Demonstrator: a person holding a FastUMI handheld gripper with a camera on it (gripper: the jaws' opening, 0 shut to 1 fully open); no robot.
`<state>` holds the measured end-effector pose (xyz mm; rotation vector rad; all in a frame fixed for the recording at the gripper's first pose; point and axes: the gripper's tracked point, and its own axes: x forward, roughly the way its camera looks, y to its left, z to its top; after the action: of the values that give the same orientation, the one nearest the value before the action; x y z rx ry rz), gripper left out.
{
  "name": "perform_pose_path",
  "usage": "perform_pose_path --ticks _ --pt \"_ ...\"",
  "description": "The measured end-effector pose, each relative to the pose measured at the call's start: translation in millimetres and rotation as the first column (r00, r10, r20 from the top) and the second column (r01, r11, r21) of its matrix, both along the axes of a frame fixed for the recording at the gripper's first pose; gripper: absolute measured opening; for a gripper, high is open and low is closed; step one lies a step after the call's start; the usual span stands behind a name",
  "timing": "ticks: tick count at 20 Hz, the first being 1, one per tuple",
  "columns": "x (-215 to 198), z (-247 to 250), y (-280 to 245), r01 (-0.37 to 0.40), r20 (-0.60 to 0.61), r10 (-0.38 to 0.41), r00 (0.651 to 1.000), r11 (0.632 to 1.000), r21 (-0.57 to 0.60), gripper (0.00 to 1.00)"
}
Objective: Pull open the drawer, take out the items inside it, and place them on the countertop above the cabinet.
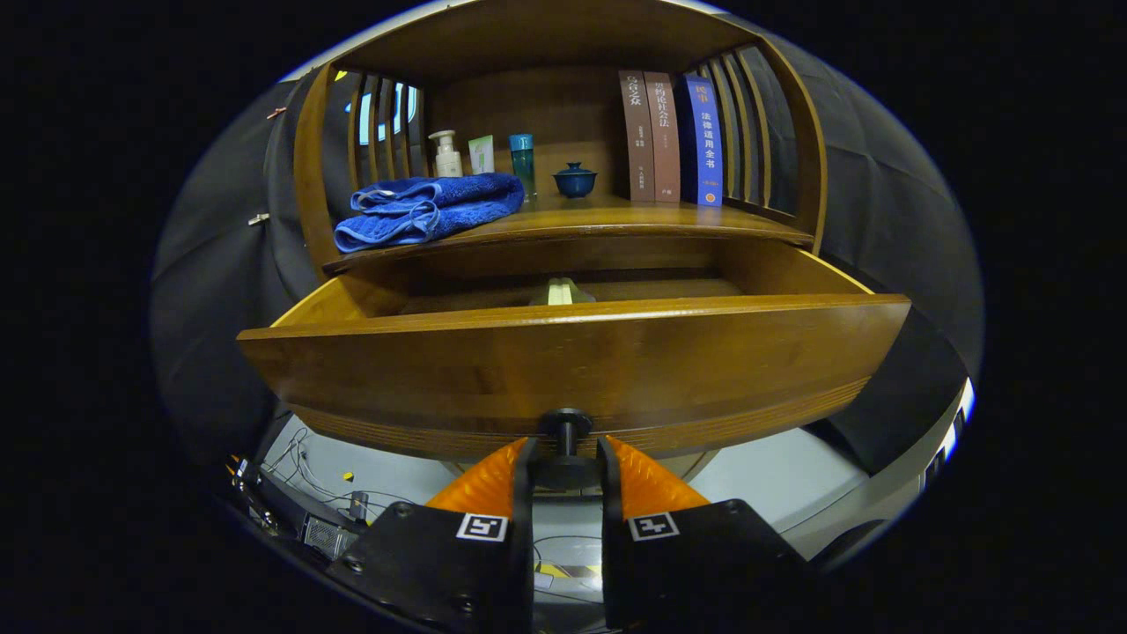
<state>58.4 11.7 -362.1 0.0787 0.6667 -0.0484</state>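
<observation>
Wooden drawer [572, 352] is pulled out, with the gripper [566, 467] clamped on its knob [566, 427], a finger on each side. Some pale item [561, 291] sits inside near the middle, and a blue towel [427, 210] lies on the countertop [616, 216] above.

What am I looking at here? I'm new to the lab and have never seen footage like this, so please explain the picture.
This is no robot arm. A person carries a hand-held gripper with two fingers, and a fisheye camera riding on it looks forward along those fingers, which is why everything bulges.

The fingers are closed on the dark knob of a wooden drawer, which stands pulled open. Inside it, just over the front edge, the top of a pale item peeks out; I cannot tell what it is.

On the countertop above lie a folded blue towel, a pump bottle, a small pale tube, a teal bottle, a blue lidded cup and three upright books.

The job is to move the drawer's contents up there.
</observation>
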Motion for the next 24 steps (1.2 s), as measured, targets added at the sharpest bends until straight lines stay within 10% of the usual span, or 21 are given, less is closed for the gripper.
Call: perform_pose_path --ticks 14,17,21,24 --pt "-59.3 -5.9 9.3 0.008 -0.036 -0.008 0.999 1.0 0.009 0.36" --pt "-68.5 -5.2 8.6 0.014 -0.061 -0.012 0.998 0.999 0.034 0.53" --pt "-81.1 25.6 2.2 0.039 -0.043 -0.037 0.998 0.998 0.057 1.0" --pt "-68.5 74.9 4.2 0.026 0.021 -0.028 0.999 0.997 0.069 1.0"
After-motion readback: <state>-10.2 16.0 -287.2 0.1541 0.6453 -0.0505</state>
